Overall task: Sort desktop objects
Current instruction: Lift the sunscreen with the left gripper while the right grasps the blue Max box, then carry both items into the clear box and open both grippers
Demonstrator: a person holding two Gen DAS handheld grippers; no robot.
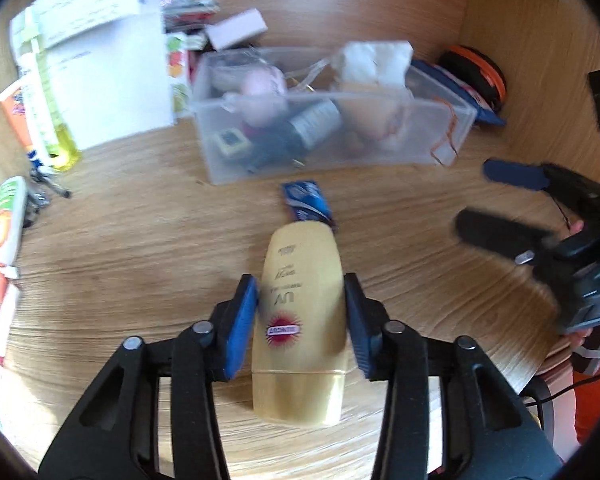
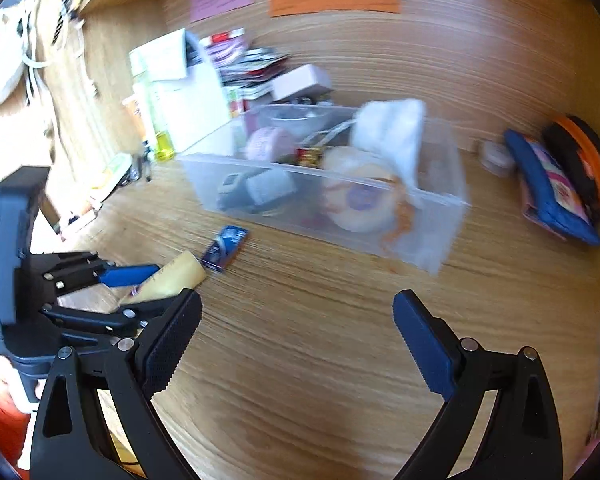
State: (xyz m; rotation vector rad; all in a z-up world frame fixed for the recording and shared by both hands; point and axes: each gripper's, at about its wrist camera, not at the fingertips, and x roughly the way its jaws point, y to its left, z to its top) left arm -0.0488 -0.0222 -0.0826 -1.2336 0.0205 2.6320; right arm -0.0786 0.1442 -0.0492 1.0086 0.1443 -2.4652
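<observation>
A gold sunscreen bottle [image 1: 300,320] sits between the two blue pads of my left gripper [image 1: 302,284], which is shut on it just above the wooden desk; it also shows in the right wrist view [image 2: 176,278]. A small blue packet [image 1: 306,202] lies on the desk just beyond the bottle, and shows in the right wrist view [image 2: 225,248]. A clear plastic bin [image 1: 412,148] holding several items stands behind it. My right gripper [image 2: 296,326] is open and empty above the desk; it also shows at the right of the left wrist view [image 1: 496,200].
White papers [image 1: 100,60], a yellow-green bottle [image 1: 52,120] and tubes [image 1: 4,224] crowd the left. A pink box [image 1: 236,28] and packets lie behind the bin. An orange-black round case [image 2: 580,160] and a blue pouch [image 2: 548,188] lean at the right wall.
</observation>
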